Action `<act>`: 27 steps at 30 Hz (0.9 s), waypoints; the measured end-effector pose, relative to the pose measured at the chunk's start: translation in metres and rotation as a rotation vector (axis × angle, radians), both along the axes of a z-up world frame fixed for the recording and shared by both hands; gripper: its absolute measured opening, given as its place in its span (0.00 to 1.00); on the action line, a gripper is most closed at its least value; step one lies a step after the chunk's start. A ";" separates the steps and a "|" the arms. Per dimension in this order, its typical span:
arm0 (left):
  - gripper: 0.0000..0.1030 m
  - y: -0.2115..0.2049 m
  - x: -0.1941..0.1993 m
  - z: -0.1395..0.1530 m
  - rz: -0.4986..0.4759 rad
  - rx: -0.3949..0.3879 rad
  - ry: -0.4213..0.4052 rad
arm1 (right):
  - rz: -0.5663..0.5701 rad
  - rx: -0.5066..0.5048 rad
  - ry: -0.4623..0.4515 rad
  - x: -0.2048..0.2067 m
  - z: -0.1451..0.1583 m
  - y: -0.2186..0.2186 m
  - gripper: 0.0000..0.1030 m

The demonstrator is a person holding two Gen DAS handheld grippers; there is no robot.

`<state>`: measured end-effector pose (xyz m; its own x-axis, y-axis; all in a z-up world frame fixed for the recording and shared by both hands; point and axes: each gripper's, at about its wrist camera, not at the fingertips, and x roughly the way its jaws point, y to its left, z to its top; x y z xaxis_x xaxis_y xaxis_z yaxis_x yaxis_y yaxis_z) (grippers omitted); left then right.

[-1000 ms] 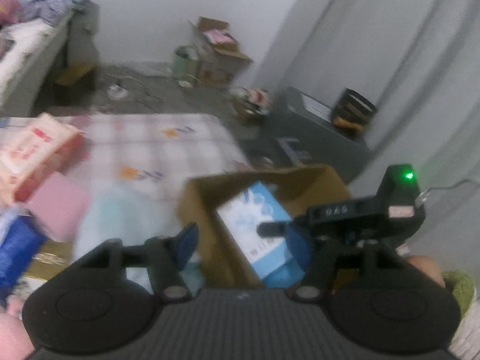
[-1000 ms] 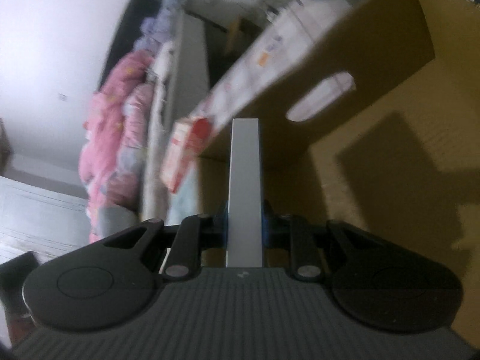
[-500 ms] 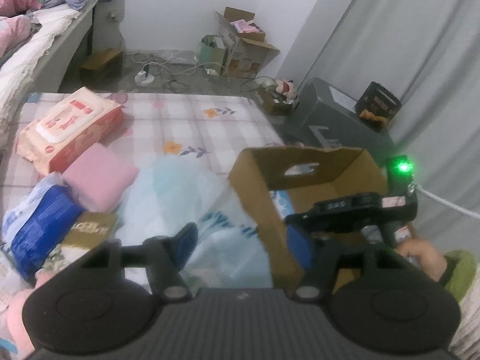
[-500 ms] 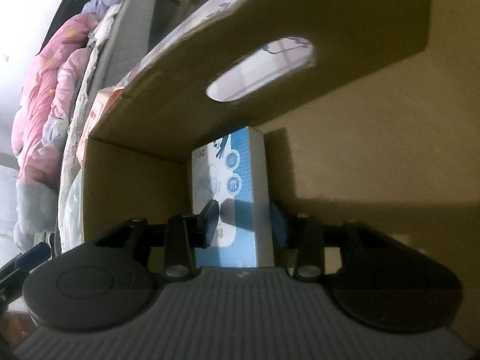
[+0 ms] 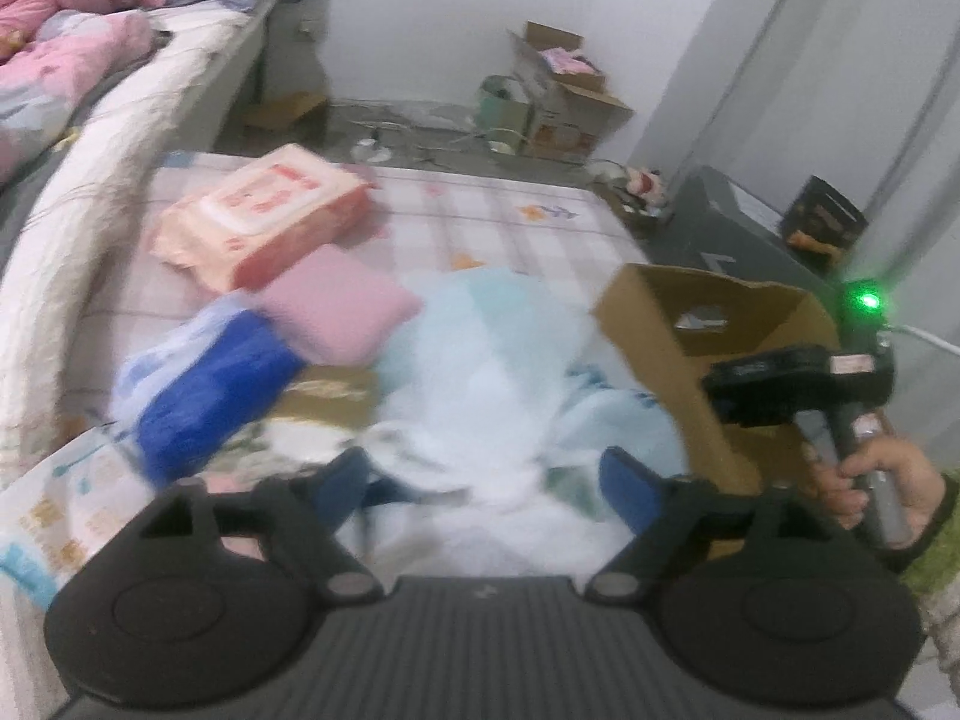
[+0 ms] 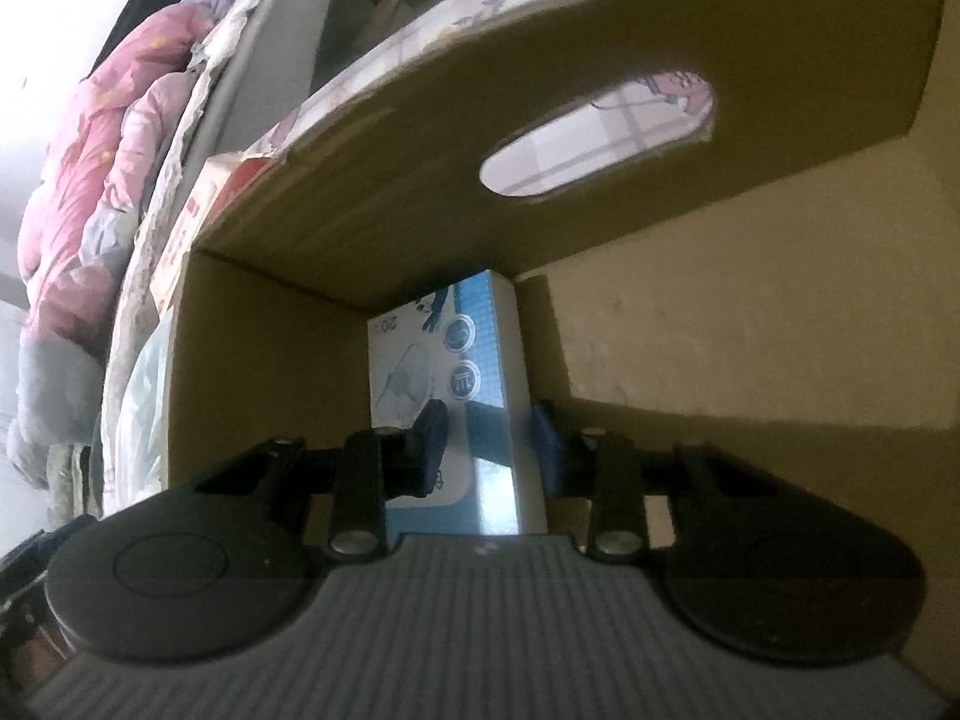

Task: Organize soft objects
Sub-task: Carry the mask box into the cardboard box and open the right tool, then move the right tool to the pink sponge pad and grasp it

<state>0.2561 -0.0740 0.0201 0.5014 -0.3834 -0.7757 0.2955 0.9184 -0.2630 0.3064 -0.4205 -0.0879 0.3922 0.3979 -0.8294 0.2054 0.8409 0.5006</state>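
A brown cardboard box (image 5: 672, 324) stands at the right of the checked bedspread (image 5: 468, 210). My right gripper (image 6: 489, 438) is inside the box (image 6: 750, 276), open, its blue pads either side of a blue-and-white tissue pack (image 6: 444, 360) standing in the corner. My left gripper (image 5: 486, 480) is open above a pale blue plastic-wrapped pack (image 5: 480, 372). Left of it lie a pink folded towel (image 5: 339, 306), a dark blue pack (image 5: 204, 384) and a pink wet-wipes pack (image 5: 264, 216). The right gripper's body (image 5: 798, 384) shows over the box in the left wrist view.
A bed with pink bedding (image 5: 66, 48) runs along the left. Open cartons (image 5: 564, 96) and cables lie on the floor by the far wall. A grey case (image 5: 738, 228) and grey curtains (image 5: 840, 90) are at the right.
My right gripper has opened and let go of the tissue pack, which now stands in the box corner. My left gripper has swung left from the box to above the pale blue pack.
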 end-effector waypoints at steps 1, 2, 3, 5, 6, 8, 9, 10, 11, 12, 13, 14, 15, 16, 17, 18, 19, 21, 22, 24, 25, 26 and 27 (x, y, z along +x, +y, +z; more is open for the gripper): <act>0.87 0.006 -0.001 0.000 0.015 0.000 -0.005 | 0.002 -0.002 -0.004 0.001 0.002 0.000 0.31; 0.87 0.013 -0.002 0.000 0.032 -0.002 -0.012 | -0.003 -0.005 -0.006 0.000 0.004 -0.001 0.31; 0.87 0.020 -0.004 0.001 0.049 -0.004 -0.022 | -0.007 -0.011 -0.005 -0.001 0.006 -0.002 0.33; 0.88 0.033 -0.008 0.004 0.076 -0.011 -0.044 | -0.019 -0.014 -0.009 -0.005 0.013 -0.004 0.42; 0.88 0.039 -0.010 0.005 0.088 -0.017 -0.054 | -0.031 -0.016 -0.015 -0.009 0.018 -0.007 0.46; 0.88 0.052 -0.017 0.009 0.099 -0.035 -0.078 | -0.046 -0.033 -0.038 -0.015 0.031 -0.011 0.47; 0.88 0.059 -0.021 0.010 0.103 -0.046 -0.091 | -0.051 -0.043 -0.051 -0.021 0.037 -0.015 0.48; 0.88 0.064 -0.025 0.012 0.104 -0.054 -0.105 | -0.055 -0.055 -0.069 -0.025 0.046 -0.016 0.49; 0.88 0.069 -0.030 0.013 0.104 -0.056 -0.120 | -0.058 -0.064 -0.089 -0.029 0.056 -0.017 0.49; 0.88 0.072 -0.034 0.015 0.105 -0.052 -0.133 | -0.060 -0.073 -0.104 -0.033 0.064 -0.018 0.49; 0.88 0.074 -0.038 0.016 0.106 -0.044 -0.144 | -0.062 -0.087 -0.121 -0.038 0.072 -0.019 0.49; 0.88 0.077 -0.042 0.017 0.106 -0.037 -0.153 | -0.062 -0.103 -0.139 -0.042 0.083 -0.017 0.49; 0.88 0.080 -0.045 0.018 0.105 -0.033 -0.160 | -0.060 -0.116 -0.154 -0.047 0.092 -0.018 0.49; 0.88 0.083 -0.048 0.019 0.102 -0.029 -0.169 | -0.055 -0.127 -0.173 -0.052 0.101 -0.016 0.49; 0.88 0.084 -0.051 0.020 0.102 -0.025 -0.177 | -0.048 -0.136 -0.192 -0.056 0.111 -0.012 0.49; 0.88 0.086 -0.052 0.021 0.103 -0.020 -0.185 | -0.038 -0.145 -0.213 -0.059 0.123 -0.007 0.49; 0.88 0.088 -0.053 0.022 0.104 -0.012 -0.194 | -0.022 -0.152 -0.238 -0.060 0.134 0.002 0.49; 0.88 0.089 -0.051 0.024 0.107 0.003 -0.200 | 0.015 -0.151 -0.273 -0.061 0.151 0.017 0.50; 0.88 0.090 -0.048 0.025 0.110 0.006 -0.201 | 0.040 -0.147 -0.289 -0.060 0.159 0.027 0.51; 0.87 0.091 -0.037 0.026 0.120 0.000 -0.204 | 0.096 -0.136 -0.315 -0.054 0.172 0.052 0.52; 0.85 0.091 -0.031 0.026 0.127 -0.006 -0.204 | 0.123 -0.124 -0.322 -0.049 0.177 0.064 0.52; 0.84 0.090 -0.021 0.026 0.132 -0.015 -0.201 | 0.152 -0.109 -0.326 -0.043 0.182 0.077 0.52; 0.83 0.089 -0.014 0.025 0.130 -0.021 -0.196 | 0.180 -0.096 -0.328 -0.034 0.185 0.091 0.53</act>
